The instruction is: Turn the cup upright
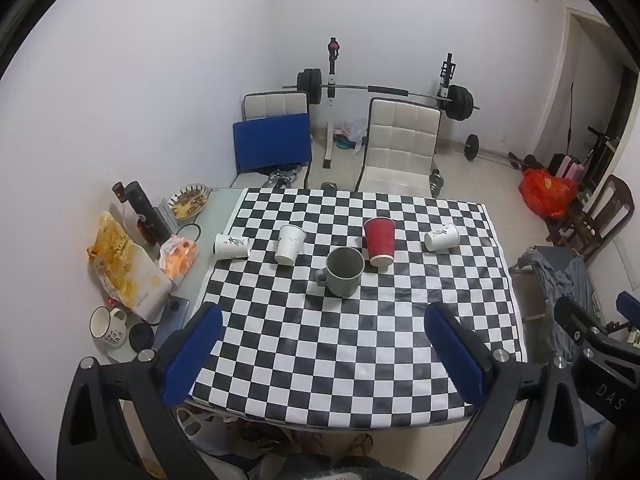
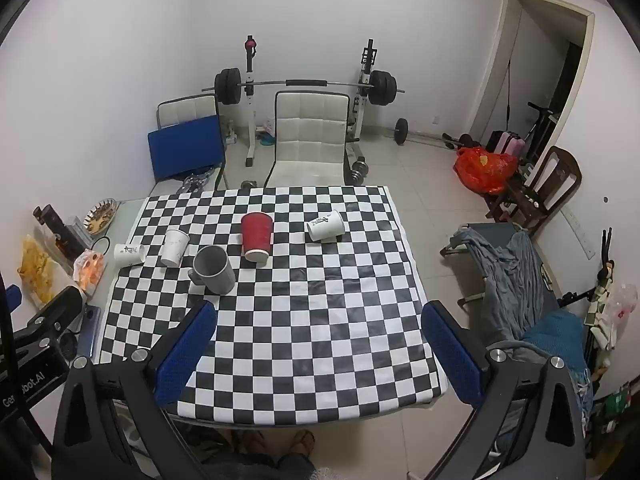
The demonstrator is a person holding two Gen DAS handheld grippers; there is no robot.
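On the checkered tablecloth (image 1: 340, 340) a grey mug (image 1: 343, 272) stands upright, also in the right wrist view (image 2: 214, 270). A red paper cup (image 1: 380, 242) (image 2: 257, 236) and a white paper cup (image 1: 290, 244) (image 2: 175, 247) stand upright behind it. Two white printed cups lie on their sides: one at the left edge (image 1: 231, 246) (image 2: 129, 253), one at the right (image 1: 442, 237) (image 2: 325, 226). My left gripper (image 1: 322, 320) and right gripper (image 2: 318, 318) are both open and empty, held above the near part of the table, well short of the cups.
Snack bags (image 1: 124, 268), a dark bottle (image 1: 146, 216), a bowl (image 1: 189, 201) and a white mug (image 1: 107, 326) crowd the table's left strip. Two white chairs (image 1: 396, 148) and a barbell rack (image 1: 384, 92) stand behind the table. A cot with cloth (image 2: 512, 272) is right.
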